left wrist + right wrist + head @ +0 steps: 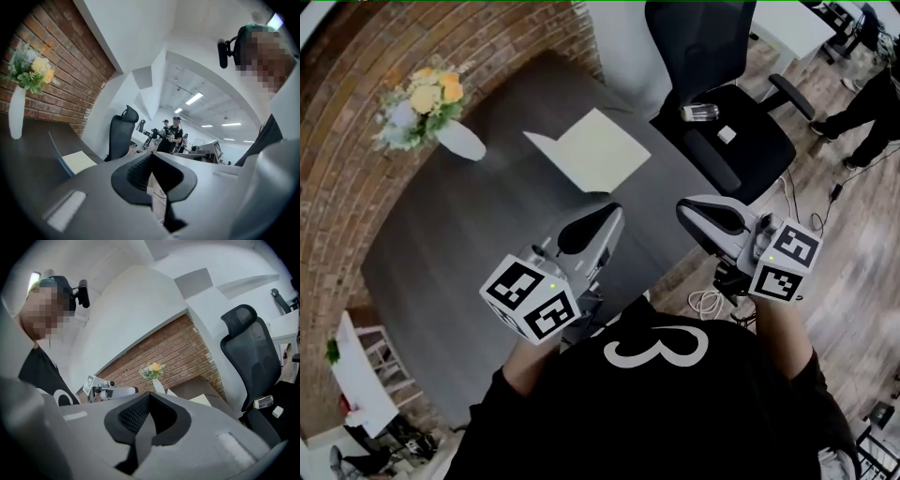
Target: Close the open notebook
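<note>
The notebook (589,150) lay open on the worktop (469,244), its closing left to do, while the left tool (602,223) and right tool (698,217) hung near, pinched together, empty.

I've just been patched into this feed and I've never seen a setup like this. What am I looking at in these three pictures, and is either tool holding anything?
There is no robot arm here. A person holds a two-jaw gripper in each hand. The head view comes from a camera on that person's head, looking steeply down. The left gripper shows at its left and the right gripper at its right. The other two pictures come from cameras riding on each gripper, looking along its own jaws. In both, the jaws are together with nothing between them, so nothing is held. On the dark table lie the open notebook and a white vase of flowers. Neither gripper touches the notebook. An office chair stands beside the table.
</note>
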`<state>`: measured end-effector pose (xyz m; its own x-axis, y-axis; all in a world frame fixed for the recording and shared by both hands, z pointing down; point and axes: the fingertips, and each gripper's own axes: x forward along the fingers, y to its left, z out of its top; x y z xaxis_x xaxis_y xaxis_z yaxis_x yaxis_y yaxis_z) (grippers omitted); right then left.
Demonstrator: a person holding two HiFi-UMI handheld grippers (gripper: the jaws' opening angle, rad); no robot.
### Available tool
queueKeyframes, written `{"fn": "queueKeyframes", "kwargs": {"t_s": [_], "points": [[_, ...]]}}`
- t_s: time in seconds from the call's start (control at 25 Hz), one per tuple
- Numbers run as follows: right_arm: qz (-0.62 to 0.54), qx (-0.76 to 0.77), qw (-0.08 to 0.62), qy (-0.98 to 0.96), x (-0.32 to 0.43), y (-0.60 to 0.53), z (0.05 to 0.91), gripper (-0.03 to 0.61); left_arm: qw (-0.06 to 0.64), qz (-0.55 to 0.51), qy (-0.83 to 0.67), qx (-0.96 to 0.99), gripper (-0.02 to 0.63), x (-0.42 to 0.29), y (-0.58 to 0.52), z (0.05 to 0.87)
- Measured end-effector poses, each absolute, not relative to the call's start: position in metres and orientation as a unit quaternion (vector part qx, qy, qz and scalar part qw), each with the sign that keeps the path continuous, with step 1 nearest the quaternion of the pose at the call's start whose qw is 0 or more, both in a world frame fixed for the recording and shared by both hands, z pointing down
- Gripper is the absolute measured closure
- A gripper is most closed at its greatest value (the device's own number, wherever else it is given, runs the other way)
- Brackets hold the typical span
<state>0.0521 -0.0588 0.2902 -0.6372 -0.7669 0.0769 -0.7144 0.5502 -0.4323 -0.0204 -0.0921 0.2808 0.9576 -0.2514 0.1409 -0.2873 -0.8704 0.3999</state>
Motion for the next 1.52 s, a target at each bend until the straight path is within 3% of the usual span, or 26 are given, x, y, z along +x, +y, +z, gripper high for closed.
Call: {"fn": "queueKeyframes", "kwargs": {"t_s": [0.44,1.04,1.52], "points": [[-0.249,-0.374,0.063,0.891,0.063,-0.114,0.303,0.577,0.226,0.025,-0.262,0.938,0.598,-0.051,-0.163,0.294],[-0.267,-0.286,-0.014,0.92,0.109,-0.193,0.321,0.577,0.208,-0.001,-0.476,0.855,0.598,-0.089,-0.226,0.335],[-0.258,-0.277,-0.059,0.924,0.141,-0.232,0.355,0.577,0.223,0.026,-0.541,0.81,0.598,-0.097,-0.251,0.397]]}}
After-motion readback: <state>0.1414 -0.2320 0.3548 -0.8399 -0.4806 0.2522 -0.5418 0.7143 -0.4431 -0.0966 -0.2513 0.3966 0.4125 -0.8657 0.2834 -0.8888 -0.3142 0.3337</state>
